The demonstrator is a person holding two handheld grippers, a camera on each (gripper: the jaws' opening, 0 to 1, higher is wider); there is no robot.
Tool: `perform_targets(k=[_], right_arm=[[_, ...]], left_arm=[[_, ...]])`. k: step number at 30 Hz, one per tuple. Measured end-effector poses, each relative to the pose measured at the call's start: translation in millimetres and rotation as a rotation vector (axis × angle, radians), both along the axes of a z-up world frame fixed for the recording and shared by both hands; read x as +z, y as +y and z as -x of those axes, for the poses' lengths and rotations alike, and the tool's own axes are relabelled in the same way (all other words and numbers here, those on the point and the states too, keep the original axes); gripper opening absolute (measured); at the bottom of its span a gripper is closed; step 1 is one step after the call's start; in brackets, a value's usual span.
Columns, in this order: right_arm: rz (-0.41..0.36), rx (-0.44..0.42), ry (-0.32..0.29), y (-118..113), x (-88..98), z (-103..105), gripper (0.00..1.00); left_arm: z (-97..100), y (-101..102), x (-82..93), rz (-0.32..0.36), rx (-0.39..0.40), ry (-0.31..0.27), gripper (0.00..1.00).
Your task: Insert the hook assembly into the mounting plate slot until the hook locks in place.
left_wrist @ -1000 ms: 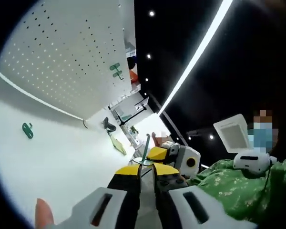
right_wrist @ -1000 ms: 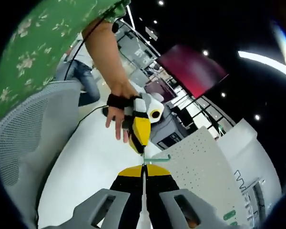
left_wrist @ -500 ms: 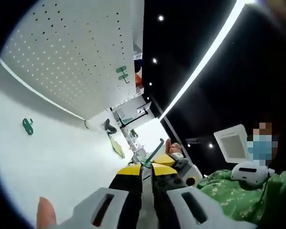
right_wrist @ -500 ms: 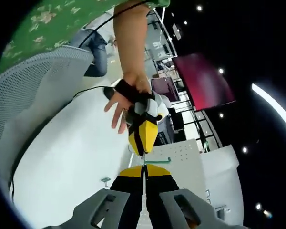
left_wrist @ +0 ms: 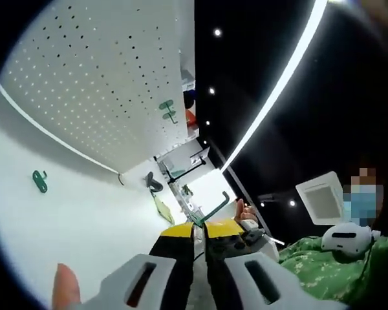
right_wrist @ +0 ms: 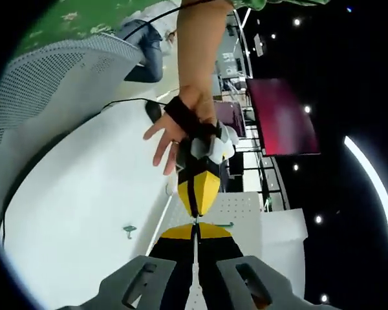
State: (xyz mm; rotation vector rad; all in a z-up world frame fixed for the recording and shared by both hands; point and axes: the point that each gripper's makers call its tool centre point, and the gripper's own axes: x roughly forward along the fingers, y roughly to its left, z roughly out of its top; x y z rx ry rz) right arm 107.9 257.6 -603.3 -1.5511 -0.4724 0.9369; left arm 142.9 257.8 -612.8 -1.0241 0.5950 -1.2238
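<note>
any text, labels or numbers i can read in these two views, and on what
None can be read in either view.
Pegboard: holes and a green hook, no lettering.
Dark red screen: blank.
Left gripper and right gripper, both shut on a thin green hook: yellow and black, no marking legible.
Background shelves and stands: too small and blurred to tell.

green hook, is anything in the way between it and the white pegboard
Nothing visible. The green hook, pinched between both hand-held grippers, faces open space toward the white pegboard; the hook already hung there sits off to one side.
</note>
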Motion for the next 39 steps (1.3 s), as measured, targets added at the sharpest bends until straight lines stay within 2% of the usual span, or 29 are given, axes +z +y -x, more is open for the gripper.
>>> perform_targets(k=[8,11,13,14,15,19,24,31,33,34,36,39], right_arm=[[0.004,-0.009,-0.014,0,3.6,-1,0.00],[0.012,-0.026,-0.023,-2,0.4,-4,0.00],[0.020,-0.038,-0.003,-5,-5.4,-6,0.00],[0.019,-0.037,0.001,-5,-8.1,-6,0.00],[0.007,-0.058,0.002,-8,-8.2,-9,0.00],[-0.014,-0.061,0.025,-7,-8.6,-10,0.00],[-0.077,-0.114,0.113,-13,-11.9,-16,0.00],[-0.103,-0.132,0.146,-16,-11.5,-17,0.00],[-0.135,-0.134,0.174,-16,-9.3,-16,0.00],[-0.177,-0.145,0.223,-17,-8.4,-15,0.00],[-0.211,-0.146,0.239,-17,-1.5,-16,0.00],[-0.280,-0.161,0.310,-18,2.8,-16,0.00]], left_arm=[[-4.8,-3,5.8,-0.017,0.048,-0.018,0.05],[-6.9,-3,11.5,0.001,0.068,-0.021,0.03],[-10.7,-2,17.8,0.024,0.096,-0.025,0.02],[-16.0,0,12.8,-0.016,0.128,-0.048,0.02],[-9.0,-1,14.1,-0.005,0.087,-0.025,0.02],[-11.5,0,13.4,0.005,0.104,-0.020,0.02],[-14.8,0,13.6,0.006,0.123,-0.018,0.01],[-19.4,0,9.0,-0.013,0.141,-0.022,0.01],[-20.6,-1,7.9,-0.016,0.142,-0.022,0.01],[-20.8,-1,7.6,-0.018,0.142,-0.023,0.01],[-21.4,-1,6.8,-0.021,0.143,-0.026,0.01],[-23.0,0,5.6,-0.028,0.148,-0.031,0.01]])
